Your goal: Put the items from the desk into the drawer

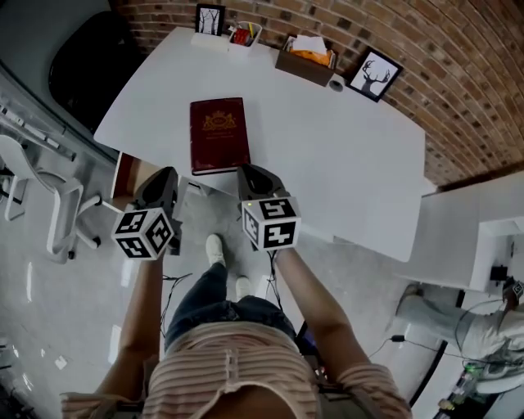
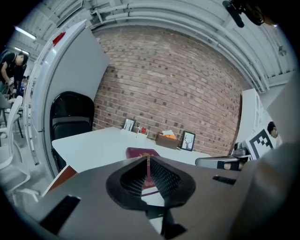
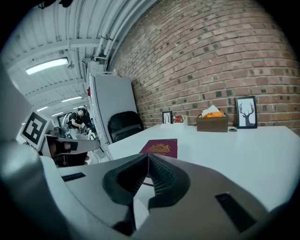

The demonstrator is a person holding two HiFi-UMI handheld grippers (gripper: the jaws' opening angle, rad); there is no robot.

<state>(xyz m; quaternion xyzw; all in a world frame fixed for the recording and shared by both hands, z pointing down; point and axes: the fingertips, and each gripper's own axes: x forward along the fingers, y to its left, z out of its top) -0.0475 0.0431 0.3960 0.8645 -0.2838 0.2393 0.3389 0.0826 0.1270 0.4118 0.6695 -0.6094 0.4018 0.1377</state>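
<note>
A dark red book (image 1: 219, 135) with a gold crest lies flat on the white desk (image 1: 344, 155), close to its near edge. It also shows beyond the jaws as the book (image 2: 142, 153) and the book (image 3: 161, 147). My left gripper (image 1: 166, 174) hangs just off the desk's near edge, left of the book, jaws shut and empty (image 2: 148, 159). My right gripper (image 1: 249, 173) sits at the desk edge by the book's near right corner, also shut on nothing (image 3: 148, 156). A brown drawer (image 1: 127, 175) shows under the desk's left end, partly hidden.
Along the desk's far edge stand a small tree picture (image 1: 210, 19), a holder with red items (image 1: 244, 33), a brown tissue box (image 1: 306, 59), a small roll (image 1: 336, 83) and a deer picture (image 1: 375, 74). A black chair (image 1: 90, 65) and white chairs (image 1: 33, 196) stand left.
</note>
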